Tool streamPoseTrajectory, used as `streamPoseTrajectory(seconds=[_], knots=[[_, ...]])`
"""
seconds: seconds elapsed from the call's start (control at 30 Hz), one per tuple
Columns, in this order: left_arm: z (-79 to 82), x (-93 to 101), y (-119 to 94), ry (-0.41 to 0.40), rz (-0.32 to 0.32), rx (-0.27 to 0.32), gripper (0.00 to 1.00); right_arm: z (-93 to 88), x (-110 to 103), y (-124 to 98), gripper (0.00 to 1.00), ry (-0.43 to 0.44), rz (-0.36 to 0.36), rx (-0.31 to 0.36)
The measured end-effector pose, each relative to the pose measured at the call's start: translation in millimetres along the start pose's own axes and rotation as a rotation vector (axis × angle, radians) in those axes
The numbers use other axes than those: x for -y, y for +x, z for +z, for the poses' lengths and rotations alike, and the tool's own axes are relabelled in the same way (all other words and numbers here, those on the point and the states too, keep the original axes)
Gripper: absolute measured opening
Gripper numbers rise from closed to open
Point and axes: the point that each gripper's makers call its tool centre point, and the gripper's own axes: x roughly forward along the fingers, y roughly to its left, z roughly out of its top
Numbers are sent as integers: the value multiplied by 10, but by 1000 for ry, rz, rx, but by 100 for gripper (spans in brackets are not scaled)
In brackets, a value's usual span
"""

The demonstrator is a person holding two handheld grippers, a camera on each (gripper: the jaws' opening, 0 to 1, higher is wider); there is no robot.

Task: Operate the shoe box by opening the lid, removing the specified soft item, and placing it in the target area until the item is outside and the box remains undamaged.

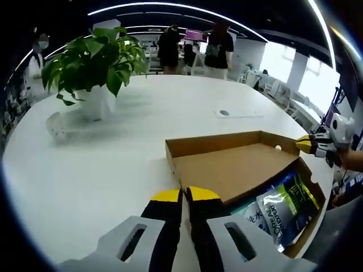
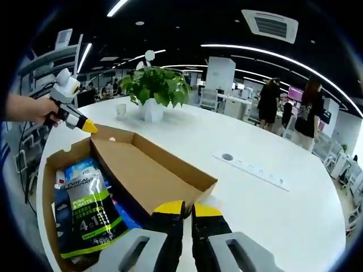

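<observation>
Shoe box [image 2: 142, 170] lies open on white tabletop [image 2: 272, 204], lid folded back. Soft pouch [image 2: 91, 212] seen inside: judged light, limp, glossy, likely slippery; best pinched at a sealed edge. Left gripper [image 1: 185, 195] jaws closed, empty; right gripper [image 2: 187, 208] likewise.

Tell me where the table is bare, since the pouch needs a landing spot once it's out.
Bare white table lies between the shoe box and the potted plant, and past the lid toward the flush socket strip. The box is crowded with pouches.
</observation>
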Motion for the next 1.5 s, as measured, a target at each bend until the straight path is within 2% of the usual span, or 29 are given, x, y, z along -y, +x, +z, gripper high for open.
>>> streamPoseTrajectory(seconds=[0.23,0.4,0.57,0.73,0.93,1.23,1.5], knots=[[3,8,-2,-2,8,-5,2,-1,2,-2,0,25,3,-9],[3,27,4,88,22,-30,3,-1,-1,-10,2,34,4,-17],[-48,65,-29,96,26,-54,3,-16,-45,-35,6,-3,6,-38],[-89,108,-113,100,25,-48,6,-21,-77,-91,11,9,19,-44],[-44,142,-244,97,34,-20,17,-10,-171,-171,21,27,41,-45],[-65,262,-410,117,23,1,20,-33,-310,-339,31,28,76,-37],[-144,464,-514,121,-17,3,24,-103,-415,-496,38,59,102,-37]])
